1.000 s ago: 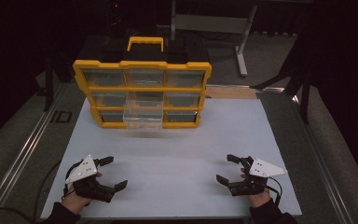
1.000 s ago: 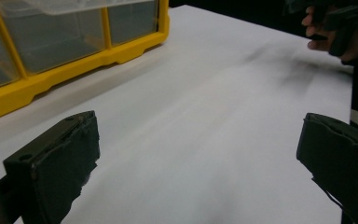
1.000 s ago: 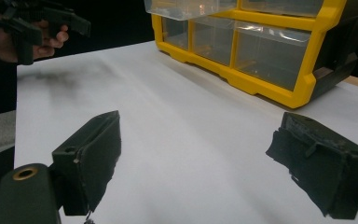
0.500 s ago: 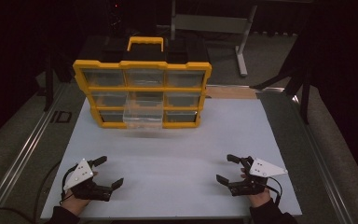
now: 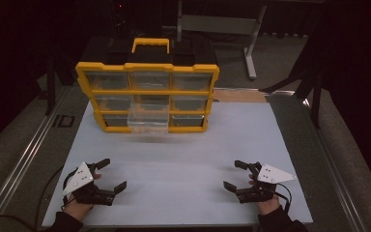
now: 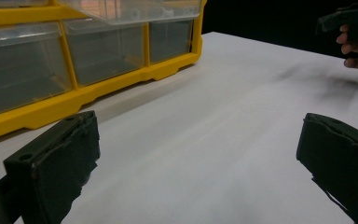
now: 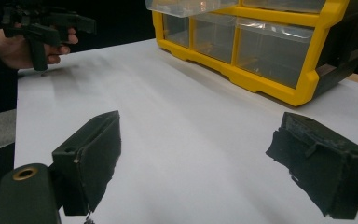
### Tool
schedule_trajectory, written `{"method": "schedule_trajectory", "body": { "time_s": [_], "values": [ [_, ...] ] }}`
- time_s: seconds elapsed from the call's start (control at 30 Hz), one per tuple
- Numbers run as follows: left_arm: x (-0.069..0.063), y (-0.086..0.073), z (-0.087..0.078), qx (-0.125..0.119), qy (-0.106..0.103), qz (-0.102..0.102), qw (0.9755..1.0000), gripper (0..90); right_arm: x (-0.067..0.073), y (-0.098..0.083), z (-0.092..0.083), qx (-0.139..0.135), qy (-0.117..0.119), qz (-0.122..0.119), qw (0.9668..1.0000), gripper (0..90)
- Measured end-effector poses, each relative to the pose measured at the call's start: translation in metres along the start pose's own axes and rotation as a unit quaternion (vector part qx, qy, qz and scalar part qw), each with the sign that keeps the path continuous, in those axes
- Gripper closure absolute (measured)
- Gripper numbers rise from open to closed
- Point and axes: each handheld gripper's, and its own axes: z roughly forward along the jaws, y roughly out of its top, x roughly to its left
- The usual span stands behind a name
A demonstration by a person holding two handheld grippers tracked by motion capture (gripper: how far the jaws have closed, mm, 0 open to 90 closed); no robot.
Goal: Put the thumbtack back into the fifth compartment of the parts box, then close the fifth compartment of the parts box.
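A yellow drawer cabinet (image 5: 147, 92) with clear drawers stands upright at the far side of the white table top (image 5: 183, 159). One clear drawer (image 5: 148, 116) in its middle column is pulled out toward me. My left gripper (image 5: 107, 175) rests near the front left edge, open, with nothing between its jaws. My right gripper (image 5: 235, 175) sits near the front right edge, also open and empty. The cabinet (image 6: 51, 70) appears ahead in the left gripper view, and the cabinet (image 7: 261, 46) lies ahead to the right in the right gripper view.
The cabinet has a yellow carry handle (image 5: 150, 44) on top. A metal rail (image 5: 24, 159) runs along the table's left side. Behind the table stands a grey stand (image 5: 251, 43). A wooden strip (image 5: 236, 95) lies at the table's far right edge.
My left gripper has drawn back toward the front left corner and dropped lower. The right gripper has stayed in place.
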Motion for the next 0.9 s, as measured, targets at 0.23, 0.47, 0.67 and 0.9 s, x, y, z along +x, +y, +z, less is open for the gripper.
{"method": "schedule_trajectory", "body": {
  "time_s": [0.23,0.47,0.67,0.9],
  "values": [
    [-0.0031,0.0017,0.0046,0.010,-0.011,0.001,0.9999,0.0,0.0003,0.0002,-0.0004,0.000,-0.001,-0.002,1.0000,13.9],
    [-0.0024,0.0017,0.0043,0.003,-0.016,-0.004,0.9999,0.0,0.0006,0.0012,-0.0010,-0.002,-0.001,-0.002,1.0000,13.9],
    [-0.0011,0.0011,0.0032,-0.001,-0.015,-0.002,0.9999,0.0,0.0006,0.0017,-0.0004,-0.001,-0.003,-0.002,1.0000,13.9],
    [-0.0022,0.0027,0.0038,-0.004,-0.017,0.001,0.9999,0.0,0.0039,0.0077,-0.0027,-0.002,-0.002,0.000,1.0000,14.1]
  ]
}}
